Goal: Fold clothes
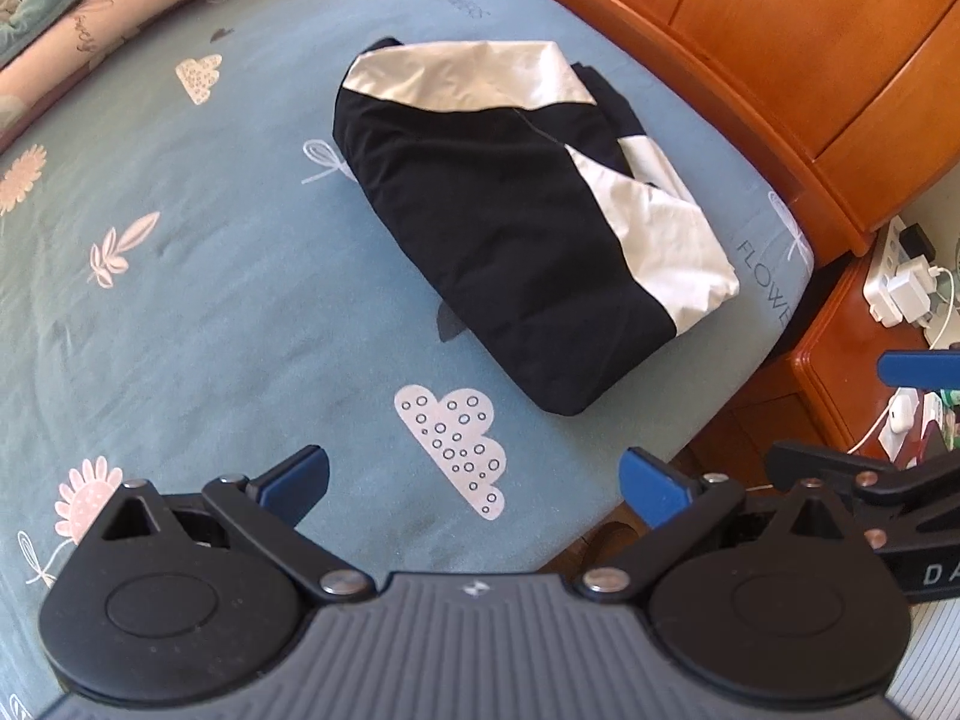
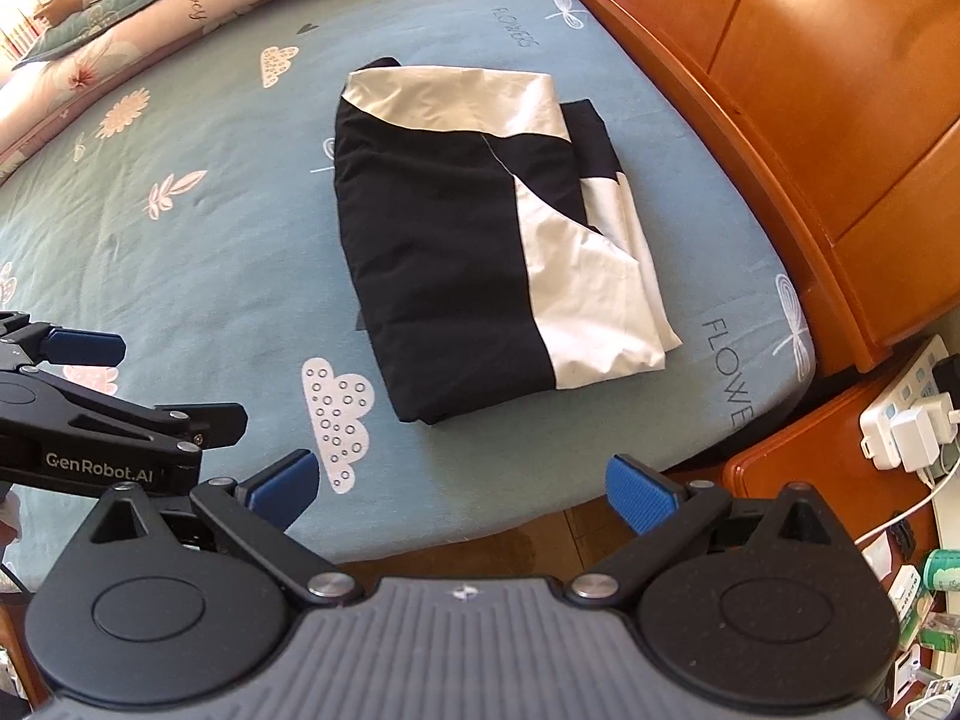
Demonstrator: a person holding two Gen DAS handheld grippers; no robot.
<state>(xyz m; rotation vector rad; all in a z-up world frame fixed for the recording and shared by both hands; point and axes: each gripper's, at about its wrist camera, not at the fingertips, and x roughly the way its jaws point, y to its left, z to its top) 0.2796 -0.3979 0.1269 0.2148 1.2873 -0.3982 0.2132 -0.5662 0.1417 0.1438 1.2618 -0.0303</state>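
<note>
A black and white garment (image 1: 516, 228) lies folded into a compact rectangle on the blue patterned bed sheet (image 1: 210, 300), near the bed's corner; it also shows in the right wrist view (image 2: 474, 246). My left gripper (image 1: 477, 483) hovers open over the sheet, short of the garment, with nothing between its blue pads. My right gripper (image 2: 462, 489) is open too, held back at the bed's edge, empty. The left gripper's arm (image 2: 90, 408) appears at the left of the right wrist view, and a blue fingertip (image 1: 918, 367) of the right gripper shows at the left wrist view's right edge.
A wooden headboard (image 2: 810, 108) borders the bed on the right. A wooden nightstand (image 2: 840, 480) with a power strip (image 2: 906, 408), chargers and small bottles stands beside the bed. A floral quilt (image 2: 120, 24) lies along the far side, with a person behind it.
</note>
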